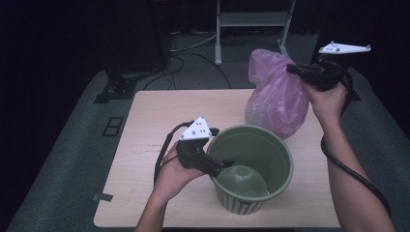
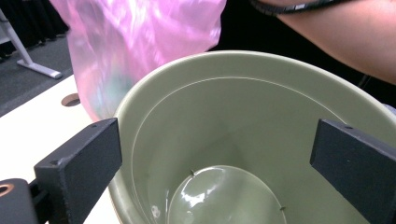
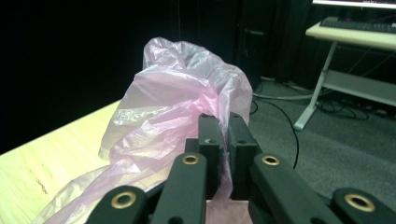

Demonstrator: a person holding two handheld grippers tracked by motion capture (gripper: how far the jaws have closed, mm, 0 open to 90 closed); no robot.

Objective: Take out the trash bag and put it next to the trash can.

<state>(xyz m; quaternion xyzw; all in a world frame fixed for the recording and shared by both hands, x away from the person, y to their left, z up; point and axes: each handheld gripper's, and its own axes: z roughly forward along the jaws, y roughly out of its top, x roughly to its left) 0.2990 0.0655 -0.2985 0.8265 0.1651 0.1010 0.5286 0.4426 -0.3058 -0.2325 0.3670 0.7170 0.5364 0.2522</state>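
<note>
A: Bag first. Where does it sit?

B: Pink plastic bag [image 1: 276,92], far right part of the table [image 1: 145,145], lifted at its top, its lower bulk just behind the green pot [image 1: 252,166]. Film is translucent; something darker shows faintly through it in the left gripper view, but I cannot tell what. Whether its base rests on the tabletop is hidden behind the pot rim.

A: Who has it?

B: Right gripper [image 3: 223,140]. Jaws clenched together on a pinch of pink film at the bag's upper edge; film runs down between the two pads. In the high view the right hand [image 1: 329,99] holds that gripper raised at the far right edge of the table.

A: And the left?

B: Left gripper [image 2: 210,158], jaws spread wide, grasping nothing. They straddle the pot's mouth: one jaw just outside the near rim, the other over the interior. Contact with the rim I cannot make out. Left hand [image 1: 176,169] sits beside the pot.

A: Inside the pot?

B: A smaller green rounded piece [image 1: 241,180] at the bottom, glossy; partly cut off in the left gripper view.

A: Surroundings?

B: Grey carpet, cables on the floor [image 1: 193,53], a white desk frame [image 1: 251,21] beyond the table. A round hole [image 2: 71,99] in the tabletop near the bag.
</note>
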